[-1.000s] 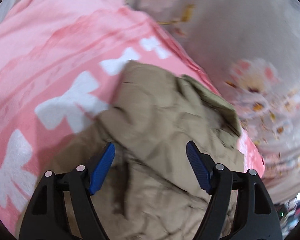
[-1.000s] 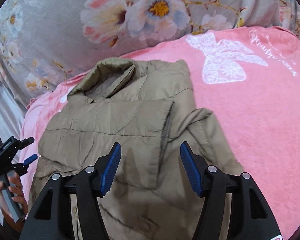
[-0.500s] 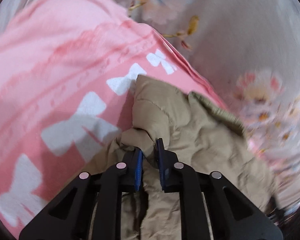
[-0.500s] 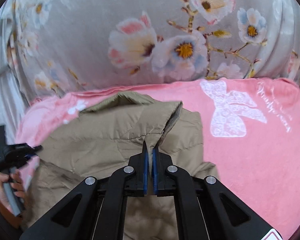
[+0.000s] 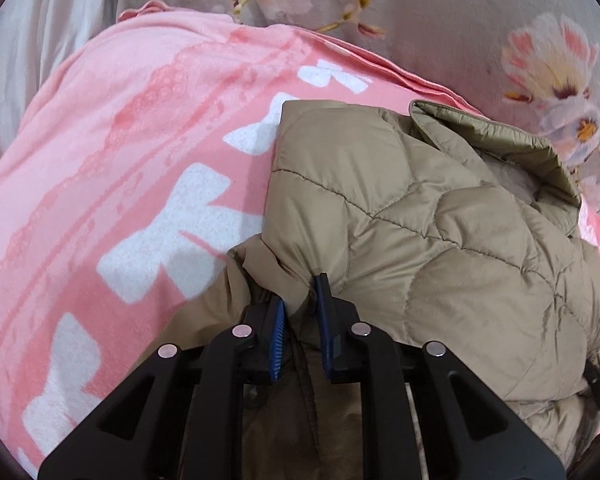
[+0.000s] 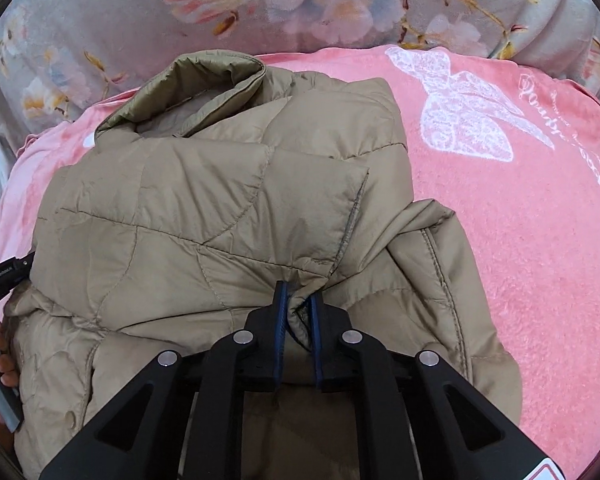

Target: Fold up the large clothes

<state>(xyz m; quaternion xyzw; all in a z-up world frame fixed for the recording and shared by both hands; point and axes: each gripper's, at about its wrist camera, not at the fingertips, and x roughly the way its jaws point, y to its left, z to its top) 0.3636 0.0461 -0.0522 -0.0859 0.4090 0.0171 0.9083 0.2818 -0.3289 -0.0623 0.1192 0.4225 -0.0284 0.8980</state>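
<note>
A khaki quilted puffer jacket (image 5: 432, 232) lies on a pink blanket (image 5: 140, 152), its lower part folded up over the body, collar toward the far side. My left gripper (image 5: 302, 300) is shut on a pinch of the folded edge at its left. In the right wrist view the jacket (image 6: 204, 208) fills the middle, collar (image 6: 188, 92) at the back. My right gripper (image 6: 298, 304) is shut on the folded edge at its right. The left gripper's body and the hand holding it (image 6: 0, 320) show at the left rim.
The pink blanket (image 6: 520, 240) has white bow and butterfly prints. It lies on a grey floral bedspread (image 6: 100, 12) that rises behind it. The same bedspread (image 5: 480, 20) runs along the back and right of the left wrist view.
Both grippers went from open above the jacket to shut on its fabric. They have carried the lower part up and forward over the body toward the collar.
</note>
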